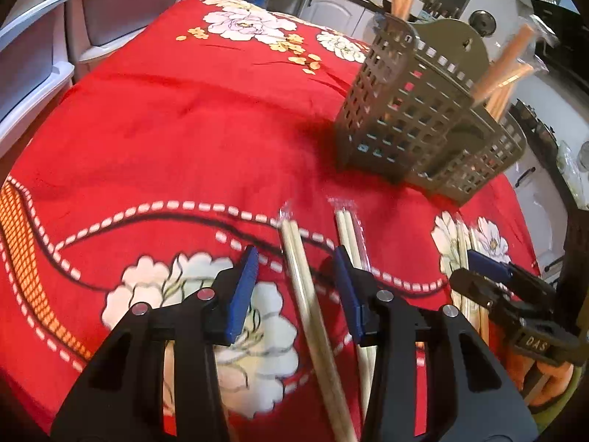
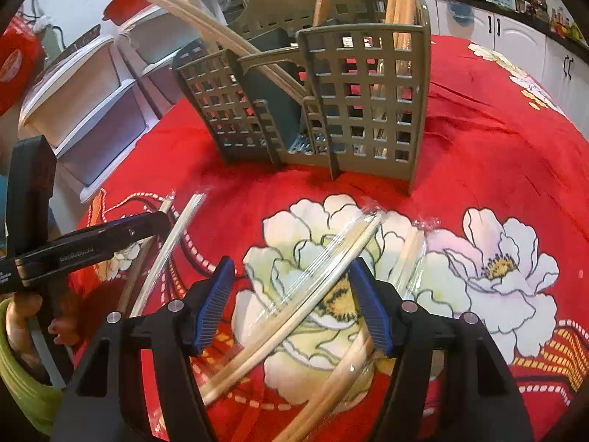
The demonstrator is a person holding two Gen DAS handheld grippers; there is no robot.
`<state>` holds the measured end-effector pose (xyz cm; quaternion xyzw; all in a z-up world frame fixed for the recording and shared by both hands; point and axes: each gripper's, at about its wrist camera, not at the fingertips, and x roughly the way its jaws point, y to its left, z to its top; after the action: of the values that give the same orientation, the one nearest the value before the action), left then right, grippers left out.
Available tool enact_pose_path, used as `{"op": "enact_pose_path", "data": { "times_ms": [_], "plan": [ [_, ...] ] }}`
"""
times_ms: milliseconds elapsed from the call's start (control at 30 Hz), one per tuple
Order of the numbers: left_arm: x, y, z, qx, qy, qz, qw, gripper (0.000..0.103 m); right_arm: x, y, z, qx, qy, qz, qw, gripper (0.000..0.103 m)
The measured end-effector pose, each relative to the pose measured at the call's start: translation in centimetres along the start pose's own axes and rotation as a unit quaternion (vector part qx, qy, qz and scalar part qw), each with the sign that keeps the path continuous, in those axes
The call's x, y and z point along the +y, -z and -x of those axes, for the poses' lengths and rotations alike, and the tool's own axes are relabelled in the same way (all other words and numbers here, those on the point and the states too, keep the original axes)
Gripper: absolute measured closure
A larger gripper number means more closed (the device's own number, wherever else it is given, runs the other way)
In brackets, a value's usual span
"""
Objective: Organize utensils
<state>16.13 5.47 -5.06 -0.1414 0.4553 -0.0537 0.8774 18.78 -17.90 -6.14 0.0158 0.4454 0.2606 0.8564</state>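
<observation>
A: Where do the wrapped chopsticks lie from the left tongs (image 1: 296,291)?

B: 1 pale pair (image 1: 307,294) lies flat on the red surface (image 1: 165,129), straight between the blue pads (image 1: 243,291), its long axis running along the tongs toward the grey basket (image 1: 412,125). The pads stand apart, clear of it.

A: And the right tongs (image 2: 292,304)?

B: Also apart. Their wrapped pair (image 2: 294,316) crosses the gap on a slant, so I'd roll that wrist. Each hand has its own pair nearest.

Black angular frames on each hand-held gripper (image 1: 294,287), with ribbed blue pads (image 1: 243,294) and round silver screws (image 2: 176,305). White lettering on one black arm, too blurred to read surely. Yellow-green sleeve (image 2: 22,379), apparently.
</observation>
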Motion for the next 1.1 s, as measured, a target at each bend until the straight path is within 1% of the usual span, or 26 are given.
{"op": "enact_pose_path", "data": {
  "times_ms": [167,267,300,333,367,400,433,467,533,600,633,767,833,933,1000,1100],
  "plan": [
    [-0.4,-1.0,-0.9,-0.001,-0.013,-0.003,0.9999,0.069,-0.6,-1.2,-1.0,0.009,0.005,-0.015,1.000,0.042],
    [-0.6,-1.4,-1.3,-0.004,-0.020,-0.007,0.9998,0.069,-0.8,-2.2,-1.7,0.009,0.017,-0.018,1.000,0.047],
    [-0.7,-1.5,-1.4,-0.005,-0.023,-0.009,0.9997,0.070,-0.9,-2.4,-1.9,0.008,0.021,-0.018,1.000,0.053],
    [-0.8,-1.6,-1.5,-0.007,-0.027,-0.011,0.9995,0.072,-1.0,-2.7,-2.1,0.005,0.032,-0.017,0.999,0.062],
    [-0.9,-1.7,-1.6,-0.008,-0.030,-0.013,0.9994,0.073,-1.0,-2.9,-2.4,0.003,0.040,-0.013,0.999,0.067],
    [-0.9,-1.8,-1.7,-0.009,-0.030,-0.013,0.9994,0.074,-1.0,-3.1,-2.6,0.000,0.048,-0.008,0.999,0.073],
    [-0.7,-1.9,-1.7,-0.011,-0.029,-0.009,0.9995,0.079,-1.0,-3.2,-2.7,-0.001,0.051,-0.008,0.999,0.077],
    [-0.5,-2.1,-1.8,-0.012,-0.029,-0.004,0.9995,0.081,-1.2,-3.5,-2.9,-0.001,0.051,-0.010,0.999,0.078],
    [-0.1,-2.4,-1.9,-0.012,-0.028,0.005,0.9995,0.090,-1.3,-3.7,-3.0,-0.002,0.057,-0.008,0.998,0.085],
    [0.2,-2.7,-2.1,-0.011,-0.027,0.011,0.9995,0.093,-1.4,-4.0,-3.1,-0.002,0.058,-0.004,0.998,0.089],
    [0.3,-2.8,-2.2,-0.011,-0.027,0.012,0.9995,0.095,-1.5,-4.1,-3.1,-0.003,0.056,-0.004,0.998,0.094],
    [0.4,-2.9,-2.3,-0.009,-0.027,0.014,0.9995,0.099,-2.0,-4.6,-3.1,-0.003,0.035,-0.018,0.999,0.096],
    [0.4,-2.9,-2.2,-0.009,-0.026,0.013,0.9995,0.100,-2.3,-4.7,-3.0,-0.004,0.018,-0.027,0.999,0.096],
    [0.4,-2.7,-1.9,-0.007,-0.016,0.016,0.9997,0.101,-2.3,-4.8,-2.2,-0.014,-0.010,-0.032,0.999,0.096],
    [0.3,-2.6,-1.5,-0.006,-0.005,0.018,0.9998,0.101,-1.8,-4.8,-1.6,-0.021,-0.036,-0.035,0.999,0.096],
    [0.0,-2.4,-0.5,-0.013,0.005,0.014,0.9998,0.101,-0.4,-4.8,-0.3,-0.032,-0.052,-0.018,0.998,0.097]
  ]
}}
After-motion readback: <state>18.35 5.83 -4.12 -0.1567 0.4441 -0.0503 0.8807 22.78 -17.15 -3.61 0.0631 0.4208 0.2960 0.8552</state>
